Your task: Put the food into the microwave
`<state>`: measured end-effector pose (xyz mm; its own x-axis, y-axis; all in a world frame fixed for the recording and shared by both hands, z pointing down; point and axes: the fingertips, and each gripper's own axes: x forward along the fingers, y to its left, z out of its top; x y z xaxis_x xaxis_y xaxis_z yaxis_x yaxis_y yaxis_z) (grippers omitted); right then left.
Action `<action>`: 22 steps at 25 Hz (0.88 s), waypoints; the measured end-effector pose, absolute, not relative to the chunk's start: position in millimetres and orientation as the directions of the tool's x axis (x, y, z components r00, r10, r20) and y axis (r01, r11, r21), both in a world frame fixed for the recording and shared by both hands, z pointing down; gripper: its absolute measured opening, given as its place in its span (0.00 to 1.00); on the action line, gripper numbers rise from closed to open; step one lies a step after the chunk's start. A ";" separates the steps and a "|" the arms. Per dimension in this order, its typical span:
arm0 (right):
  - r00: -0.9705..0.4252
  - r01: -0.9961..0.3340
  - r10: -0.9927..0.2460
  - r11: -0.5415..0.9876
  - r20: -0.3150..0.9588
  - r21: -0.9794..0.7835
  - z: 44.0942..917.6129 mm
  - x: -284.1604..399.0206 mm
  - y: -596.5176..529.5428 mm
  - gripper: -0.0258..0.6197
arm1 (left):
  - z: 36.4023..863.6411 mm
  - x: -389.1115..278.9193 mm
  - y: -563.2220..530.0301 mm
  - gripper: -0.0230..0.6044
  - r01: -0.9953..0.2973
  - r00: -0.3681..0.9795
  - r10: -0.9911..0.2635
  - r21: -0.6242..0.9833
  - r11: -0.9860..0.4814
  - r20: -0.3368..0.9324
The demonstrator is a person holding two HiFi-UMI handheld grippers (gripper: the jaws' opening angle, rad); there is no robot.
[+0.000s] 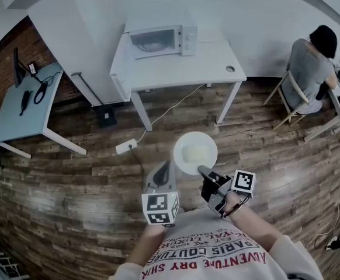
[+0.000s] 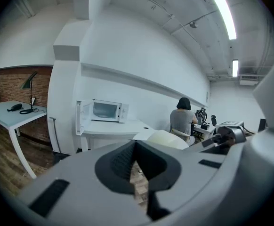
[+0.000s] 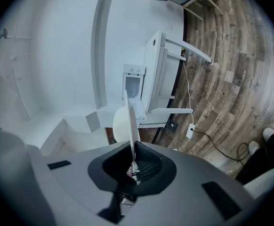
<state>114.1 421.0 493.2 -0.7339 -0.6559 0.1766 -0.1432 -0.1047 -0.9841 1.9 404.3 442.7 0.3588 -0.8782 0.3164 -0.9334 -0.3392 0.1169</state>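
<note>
A white plate (image 1: 195, 152) with a pale portion of food (image 1: 197, 154) is held level over the wooden floor. My right gripper (image 1: 204, 171) is shut on the plate's near rim; in the right gripper view the plate (image 3: 130, 121) stands edge-on between the jaws of that gripper (image 3: 133, 166). My left gripper (image 1: 164, 169) hangs just left of the plate, shut and holding nothing (image 2: 136, 166). The white microwave (image 1: 161, 39) stands on a white table (image 1: 217, 63) across the room, its door (image 2: 83, 117) swung open to the left.
A person (image 1: 313, 63) sits on a chair at a desk at the back right. A light-blue table (image 1: 18, 118) with a lamp stands at the left. A power strip (image 1: 125, 147) and its cable lie on the floor before the white table.
</note>
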 end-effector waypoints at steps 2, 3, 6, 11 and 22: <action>-0.732 -0.145 -0.658 -0.103 0.177 -0.984 494.2 108.5 419.4 0.08 | 443.4 -5.0 403.1 0.04 -0.932 0.362 -0.877 0.117 -0.342 0.315; -0.730 -0.141 -0.661 -0.103 0.174 -0.985 494.2 104.9 418.6 0.08 | 444.0 -9.2 402.2 0.04 -0.932 0.363 -0.877 0.117 -0.344 0.315; -0.729 -0.134 -0.664 -0.098 0.165 -0.986 493.8 91.8 414.1 0.08 | 445.9 -25.3 395.4 0.04 -0.932 0.363 -0.877 0.122 -0.342 0.316; -0.737 -0.162 -0.650 -0.098 0.186 -0.982 498.7 77.8 404.9 0.07 | 450.3 -50.7 379.3 0.04 -0.938 0.345 -0.880 0.117 -0.325 0.326; -0.749 -0.132 -0.636 -0.131 0.186 -0.982 518.0 79.9 324.9 0.08 | 470.7 -52.1 305.9 0.04 -0.949 0.315 -0.878 0.114 -0.293 0.361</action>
